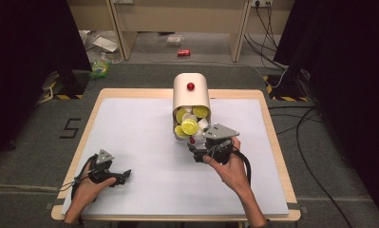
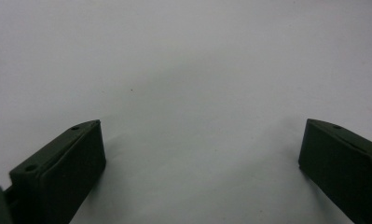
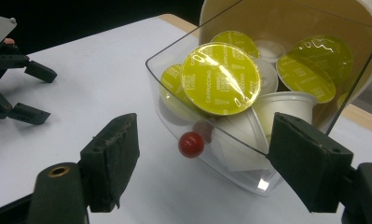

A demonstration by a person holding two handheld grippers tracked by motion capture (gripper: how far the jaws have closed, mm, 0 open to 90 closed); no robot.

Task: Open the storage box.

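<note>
The drawer (image 3: 249,154) of the capsule dispenser (image 1: 191,92) stands pulled out at the far middle of the table (image 1: 130,142), a clear plastic tray hanging forward from the cream housing and heaped with capsules (image 3: 220,78), yellow foil lids up and white cups tumbled beneath. A small red knob (image 3: 191,144) sits on its front wall, and the right gripper (image 3: 202,158) is lined up on that knob, jaws parted to either side with nothing pressed between them, the right-hand jaw just beside the drawer's corner. The left gripper (image 2: 200,158) rests low over bare white table at the near left, jaws spread wide and empty. I'd judge the drawer light but awkward: thin, hard, glossy plastic that would slip under the pads and might flex or crack if squeezed across its walls, so the knob looks the sensible hold, being small, round and made for pulling. It is smooth too, so a centred pinch matters, or it could squirt out sideways. The capsules are light, loose and piled above the rim; a jerk could roll one out. The housing looks light enough to slide on the table if the drawer binds, so a steady, straight motion seems wise.
</note>
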